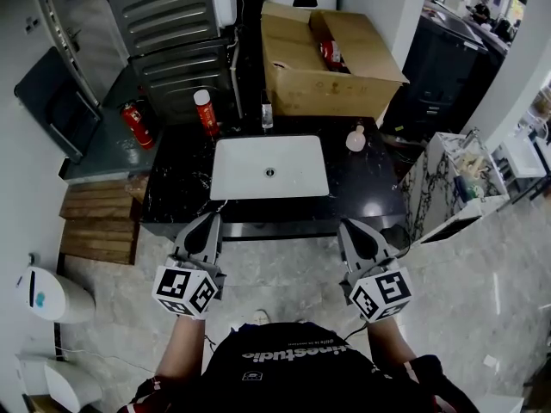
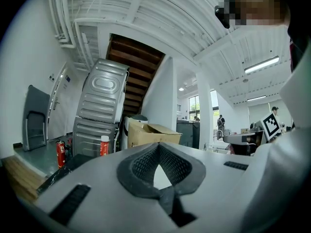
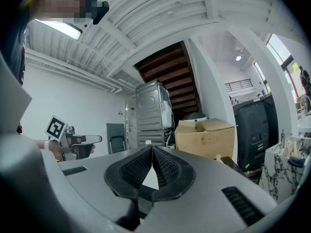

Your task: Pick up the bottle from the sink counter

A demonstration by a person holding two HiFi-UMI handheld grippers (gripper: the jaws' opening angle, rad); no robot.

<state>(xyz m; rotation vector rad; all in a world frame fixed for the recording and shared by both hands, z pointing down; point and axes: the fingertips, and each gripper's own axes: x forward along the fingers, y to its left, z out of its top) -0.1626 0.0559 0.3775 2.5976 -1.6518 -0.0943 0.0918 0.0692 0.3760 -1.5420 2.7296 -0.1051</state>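
On blk counter: wht sink, red bottle

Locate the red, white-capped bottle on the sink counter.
In the head view, the red bottle stands upright on the black counter, beyond the back-left corner of the white sink, right of the fire extinguisher.

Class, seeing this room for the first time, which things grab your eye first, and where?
The white rectangular sink stands out, set in the black marble counter at centre. Behind it sits a large open brown cardboard box, and a red-and-white bottle stands at the sink's back-left corner. Nearest, the left gripper and right gripper are both shut.
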